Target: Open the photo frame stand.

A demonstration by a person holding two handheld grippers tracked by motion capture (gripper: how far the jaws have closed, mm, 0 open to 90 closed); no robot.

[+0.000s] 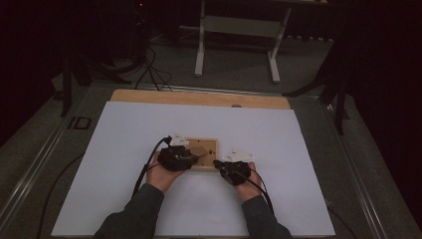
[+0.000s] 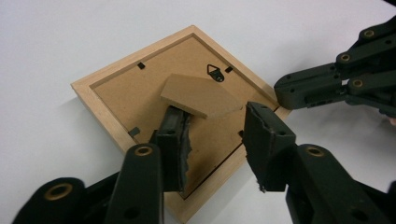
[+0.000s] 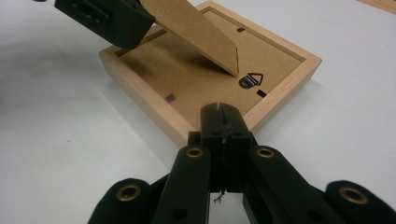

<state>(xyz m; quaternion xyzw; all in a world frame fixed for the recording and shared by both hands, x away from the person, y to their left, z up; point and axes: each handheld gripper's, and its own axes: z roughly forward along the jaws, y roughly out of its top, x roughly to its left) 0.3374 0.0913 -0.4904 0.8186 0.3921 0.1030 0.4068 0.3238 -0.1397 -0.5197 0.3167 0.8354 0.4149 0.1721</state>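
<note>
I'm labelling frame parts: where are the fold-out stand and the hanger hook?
fold-out stand (image 2: 198, 95), left gripper view, middle of its raised flap.
hanger hook (image 3: 251, 80), right gripper view, its triangular loop.

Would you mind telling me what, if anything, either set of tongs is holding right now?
Nothing is held. The left tongs stand open around the picture frame's raised stand; the right tongs are shut, pressed against the frame's edge.

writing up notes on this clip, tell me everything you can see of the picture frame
The picture frame is small, square, pale wood, lying face down on the white table. Its brown backing board carries a metal hanger, small turn clips and a stand flap raised off the board. The left gripper, jaws apart, straddles the flap; the right gripper, shut, meets the rim.
</note>
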